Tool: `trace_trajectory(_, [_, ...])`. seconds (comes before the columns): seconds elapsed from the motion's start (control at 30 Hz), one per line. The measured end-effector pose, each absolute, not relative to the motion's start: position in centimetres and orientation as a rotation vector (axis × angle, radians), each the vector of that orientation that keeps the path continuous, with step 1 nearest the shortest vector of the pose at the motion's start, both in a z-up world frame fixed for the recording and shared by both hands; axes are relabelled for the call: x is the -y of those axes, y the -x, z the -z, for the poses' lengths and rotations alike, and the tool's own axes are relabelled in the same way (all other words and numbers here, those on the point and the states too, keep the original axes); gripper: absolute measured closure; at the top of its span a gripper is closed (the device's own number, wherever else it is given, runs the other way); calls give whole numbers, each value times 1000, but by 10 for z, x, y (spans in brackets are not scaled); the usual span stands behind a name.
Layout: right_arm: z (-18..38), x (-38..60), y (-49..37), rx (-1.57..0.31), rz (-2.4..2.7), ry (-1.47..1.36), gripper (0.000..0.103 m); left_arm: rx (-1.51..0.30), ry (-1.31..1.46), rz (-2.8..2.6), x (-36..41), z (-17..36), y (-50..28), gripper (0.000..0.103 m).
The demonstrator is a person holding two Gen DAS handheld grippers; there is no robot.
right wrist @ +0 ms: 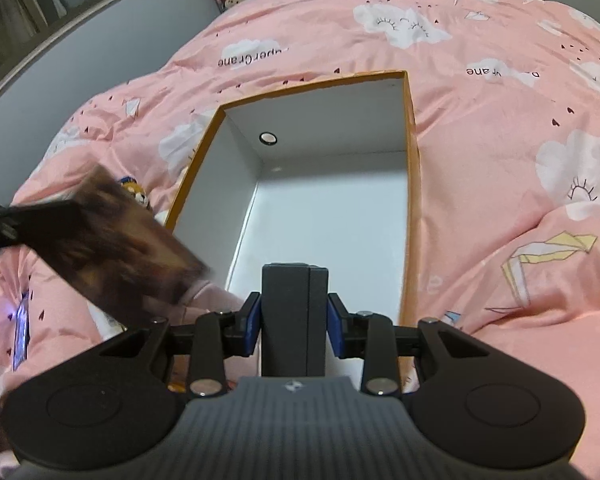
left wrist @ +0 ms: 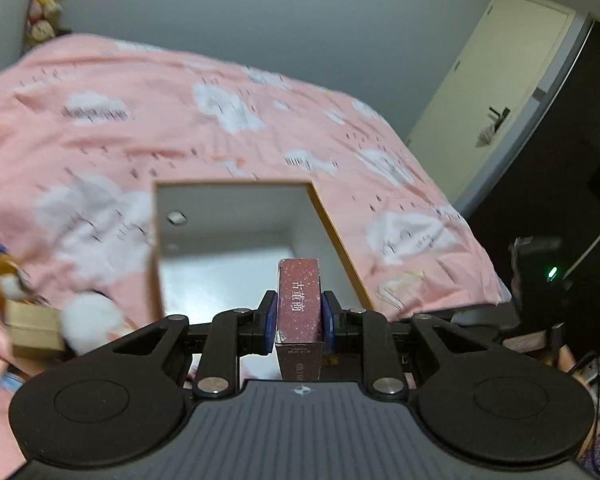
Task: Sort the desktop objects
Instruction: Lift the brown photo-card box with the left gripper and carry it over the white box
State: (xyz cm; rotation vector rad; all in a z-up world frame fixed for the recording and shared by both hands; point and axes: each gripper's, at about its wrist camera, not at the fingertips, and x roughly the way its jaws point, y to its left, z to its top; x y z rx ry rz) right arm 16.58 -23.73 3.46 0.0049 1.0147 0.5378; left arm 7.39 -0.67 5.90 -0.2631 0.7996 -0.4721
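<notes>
My left gripper (left wrist: 299,314) is shut on a slim maroon carton (left wrist: 299,282) with white lettering, held upright above the near end of an open storage box (left wrist: 334,232). That box has an orange rim and white inside, and lies on a pink bed. My right gripper (right wrist: 294,314) is shut on a dark grey rectangular box (right wrist: 286,292), held over the near end of the same storage box (right wrist: 414,184). In the right wrist view the maroon carton (right wrist: 124,248) shows as a motion-blurred shape at the left, beside the storage box.
A pink cloud-print duvet (right wrist: 500,140) covers the bed around the storage box. A white plush (left wrist: 88,320), a small tan box (left wrist: 36,328) and an orange toy figure (right wrist: 134,192) lie to its left. A lit phone (right wrist: 22,332) rests at the far left.
</notes>
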Motion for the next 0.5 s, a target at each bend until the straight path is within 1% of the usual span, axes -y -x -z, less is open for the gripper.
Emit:
trace_trajectory(0.2, [-33,240,-169,-1083,-532,41,67,-887,207,439,35,-20,-83,77])
trace_trajectory(0.5, [-15,231,-178,-1178,-535,20,68,-885,59,401,56,4,-60,77])
